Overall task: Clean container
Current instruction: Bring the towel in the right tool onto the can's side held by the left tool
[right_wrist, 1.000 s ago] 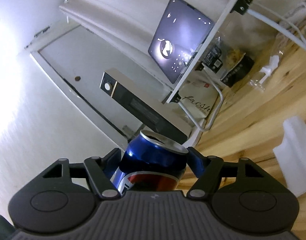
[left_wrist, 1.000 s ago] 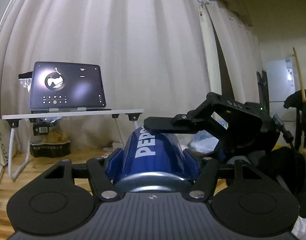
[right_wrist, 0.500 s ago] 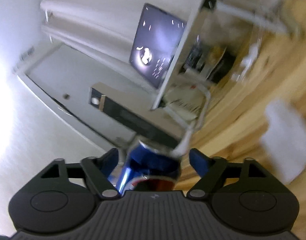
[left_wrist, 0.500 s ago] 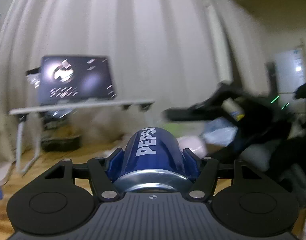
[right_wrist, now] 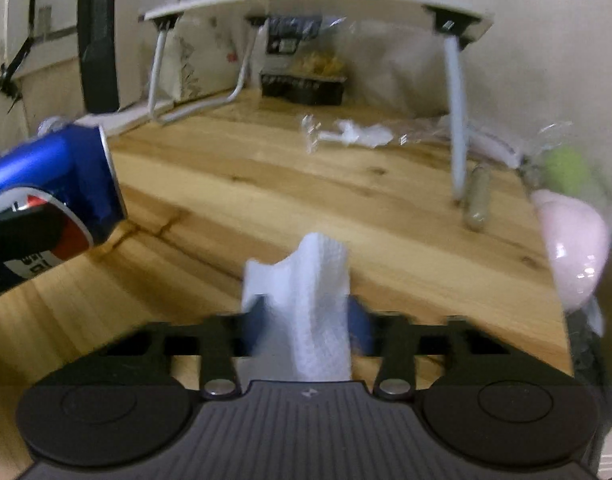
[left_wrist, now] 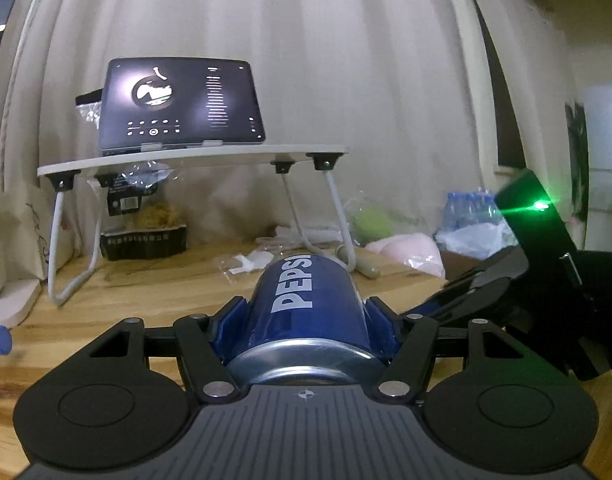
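A second ago the right claw was clamped on the can alongside the left one; it has since let go and swung down to the desk, where it now pinches a white paper towel, its two fingers pressed against the wad. The left claw has kept its hold throughout, closed tight around the can's body, with the blue pads against either side.

The can is in the air over the wooden desk, held lying down, its long axis running away from the left claw toward the small white stand with the tablet at the desk's far edge. From the right claw's view the can sits up and to the left, its far rim pointing toward the middle of the desk, well apart from the towel. So the towel has to travel leftward and up to meet the can's side; the right claw is the one to close that gap, while the left only has to hold steady.

The right wrist view is smeared with motion, so how much of the towel is caught between the fingers is hard to tell. The can's near end is cut off by the left claw's body, and whether any dirt is on it cannot be made out.
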`<action>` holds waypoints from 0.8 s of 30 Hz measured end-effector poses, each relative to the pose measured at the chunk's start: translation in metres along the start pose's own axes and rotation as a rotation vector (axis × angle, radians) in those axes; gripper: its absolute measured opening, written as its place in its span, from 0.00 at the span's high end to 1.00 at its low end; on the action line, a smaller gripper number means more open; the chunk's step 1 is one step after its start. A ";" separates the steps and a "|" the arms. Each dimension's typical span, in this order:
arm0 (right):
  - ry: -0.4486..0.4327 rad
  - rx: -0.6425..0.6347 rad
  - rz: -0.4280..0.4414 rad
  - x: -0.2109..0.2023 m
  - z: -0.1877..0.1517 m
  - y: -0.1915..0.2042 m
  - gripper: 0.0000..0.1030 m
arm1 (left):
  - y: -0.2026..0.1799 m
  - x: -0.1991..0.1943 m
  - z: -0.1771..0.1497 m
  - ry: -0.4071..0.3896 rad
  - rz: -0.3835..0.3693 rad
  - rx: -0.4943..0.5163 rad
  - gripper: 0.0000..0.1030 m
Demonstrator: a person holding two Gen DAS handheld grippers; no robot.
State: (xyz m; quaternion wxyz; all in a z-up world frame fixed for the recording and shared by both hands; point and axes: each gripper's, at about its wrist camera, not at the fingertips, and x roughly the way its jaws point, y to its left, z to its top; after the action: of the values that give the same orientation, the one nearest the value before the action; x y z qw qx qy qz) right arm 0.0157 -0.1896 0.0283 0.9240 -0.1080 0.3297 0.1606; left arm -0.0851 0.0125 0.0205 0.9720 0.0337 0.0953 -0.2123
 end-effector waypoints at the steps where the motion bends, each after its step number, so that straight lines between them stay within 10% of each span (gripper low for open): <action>1: 0.001 -0.004 0.012 0.003 -0.001 0.000 0.86 | -0.001 0.000 0.000 0.000 -0.006 -0.006 0.35; 11: -0.280 0.075 0.291 -0.081 0.052 0.017 0.90 | -0.006 -0.001 0.000 -0.008 -0.016 0.019 0.35; 18: -0.252 -0.202 0.230 -0.075 0.053 0.072 0.89 | -0.014 -0.005 0.000 -0.031 -0.007 0.069 0.35; 24: -0.214 -0.225 0.390 -0.096 0.042 0.099 0.89 | -0.010 -0.005 0.002 -0.027 -0.008 0.054 0.35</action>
State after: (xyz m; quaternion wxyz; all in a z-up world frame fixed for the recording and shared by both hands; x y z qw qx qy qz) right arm -0.0672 -0.1068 0.1125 0.8874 -0.1270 0.2246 0.3820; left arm -0.0938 0.0050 0.0228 0.9710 0.0564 0.0766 -0.2192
